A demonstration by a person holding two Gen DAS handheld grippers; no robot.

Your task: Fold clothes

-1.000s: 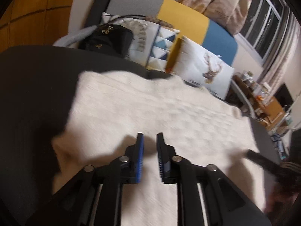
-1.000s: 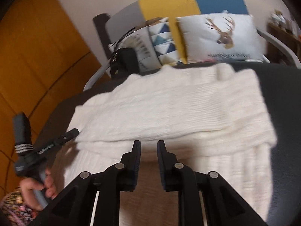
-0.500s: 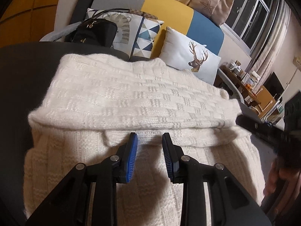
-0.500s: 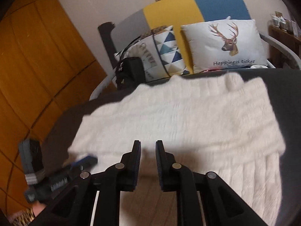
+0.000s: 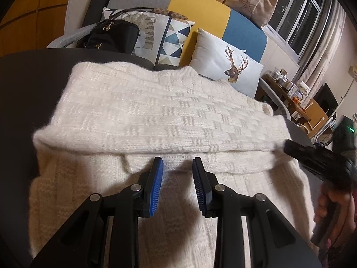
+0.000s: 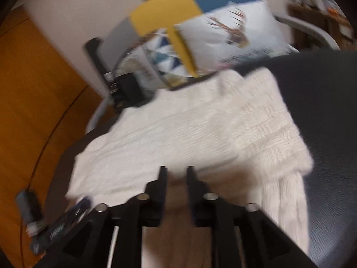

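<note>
A cream knit sweater (image 5: pixel 156 111) lies on a dark tabletop (image 5: pixel 29 89), its far part folded toward me so that a doubled edge runs across the middle. My left gripper (image 5: pixel 177 163) hovers just short of that edge, open, with only the knit beneath its blue pads (image 5: pixel 156 178). The right gripper's black finger (image 5: pixel 312 154) reaches the fold's right end, a hand behind it. The right wrist view is blurred: the right gripper (image 6: pixel 176 172) sits at the sweater (image 6: pixel 189 129) fold, jaws opening, nothing seen pinched. The left gripper (image 6: pixel 60 227) shows at the lower left.
Behind the table stands a grey, yellow and blue sofa (image 5: pixel 200 11) with a deer cushion (image 5: pixel 225 67), a patterned cushion (image 5: pixel 169 38) and a black bag (image 5: pixel 111 38). Orange wood panels (image 6: pixel 33 89) fill the left. A cluttered side table (image 5: pixel 296 93) and a curtained window (image 5: pixel 296 15) lie to the right.
The sweater's far part has come to rest folded toward me. My left jaws have spread wider. The right wrist view has tilted and blurred, and the right jaws stand a little further apart.
</note>
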